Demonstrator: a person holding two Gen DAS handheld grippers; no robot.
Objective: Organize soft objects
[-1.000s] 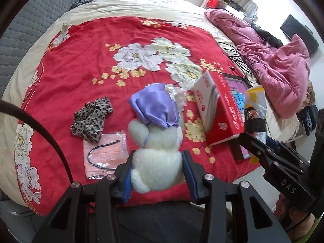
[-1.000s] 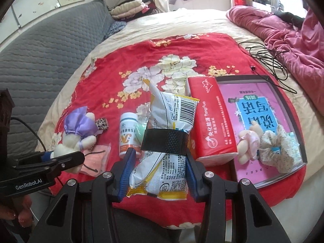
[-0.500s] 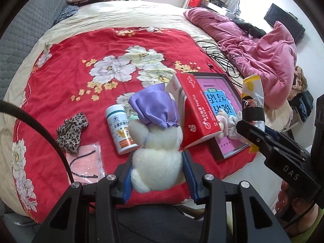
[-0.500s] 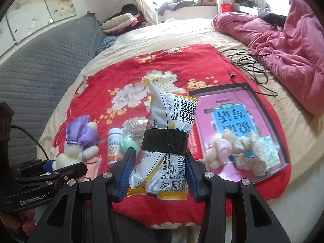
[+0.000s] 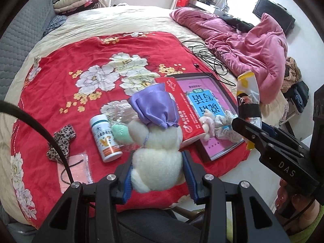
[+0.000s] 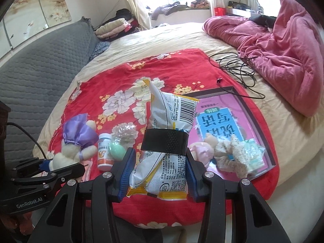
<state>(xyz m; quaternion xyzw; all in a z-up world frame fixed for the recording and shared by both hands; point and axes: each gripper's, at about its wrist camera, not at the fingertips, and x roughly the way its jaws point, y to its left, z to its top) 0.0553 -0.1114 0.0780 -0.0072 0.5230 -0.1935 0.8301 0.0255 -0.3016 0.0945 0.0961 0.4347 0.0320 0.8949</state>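
Observation:
My left gripper is shut on a white plush toy with a purple satin cap, held upright above the bed's near edge. The same toy shows at the lower left of the right wrist view. My right gripper is shut on a white and yellow snack bag wrapped with a black band; the bag also appears at the right in the left wrist view. A pink framed board lies on the red floral blanket with a small pink plush and a floral scrunchie on it.
On the blanket lie a white pill bottle, a mint green sponge, a leopard scrunchie, a pink packet and a red tissue pack. A black cable and a pink quilt lie further right.
Both grippers have drawn back from the bed and risen with their loads. More of the pink board, the bottle and the far room has come into sight.

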